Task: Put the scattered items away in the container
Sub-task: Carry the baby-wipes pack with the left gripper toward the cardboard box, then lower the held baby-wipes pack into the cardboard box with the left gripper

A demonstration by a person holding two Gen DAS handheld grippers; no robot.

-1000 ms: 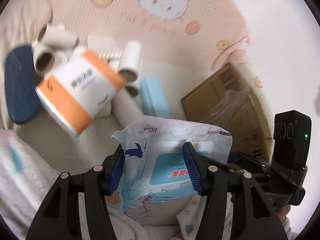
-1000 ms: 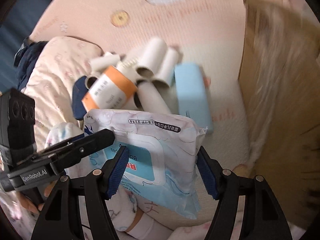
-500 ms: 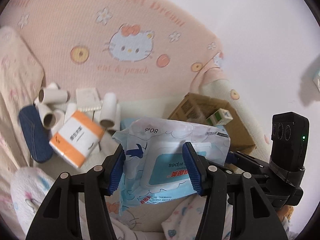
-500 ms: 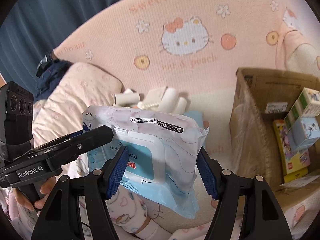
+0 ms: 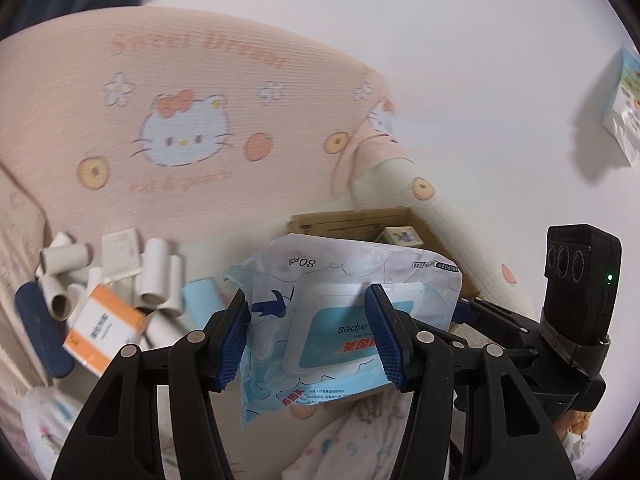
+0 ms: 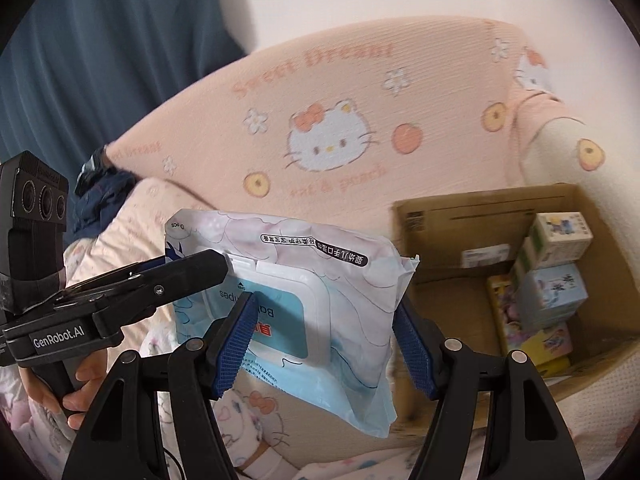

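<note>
A pale blue pack of baby wipes (image 5: 340, 312) hangs in the air, held by both grippers. My left gripper (image 5: 312, 336) is shut on its left part. My right gripper (image 6: 326, 338) is shut on its right part, the same wipes pack (image 6: 288, 284). The open cardboard box (image 6: 452, 292) stands to the right on the bed and holds several small cartons (image 6: 560, 264). The box's far rim (image 5: 348, 218) shows above the pack in the left wrist view. Scattered cardboard tubes (image 5: 156, 276), an orange-and-white tissue pack (image 5: 104, 330) and a light blue box (image 5: 200, 296) lie at left.
A pink Hello Kitty headboard (image 6: 332, 136) rises behind everything. A dark blue case (image 5: 40, 328) lies at the far left by the tubes. A white wall (image 5: 480, 80) is to the right, with a picture (image 5: 624, 104) on it. A blue curtain (image 6: 100, 60) hangs at left.
Both grippers have lifted the wipes pack higher and swung it toward the box. The scattered items have dropped lower and left in view, and the box interior has come into sight.
</note>
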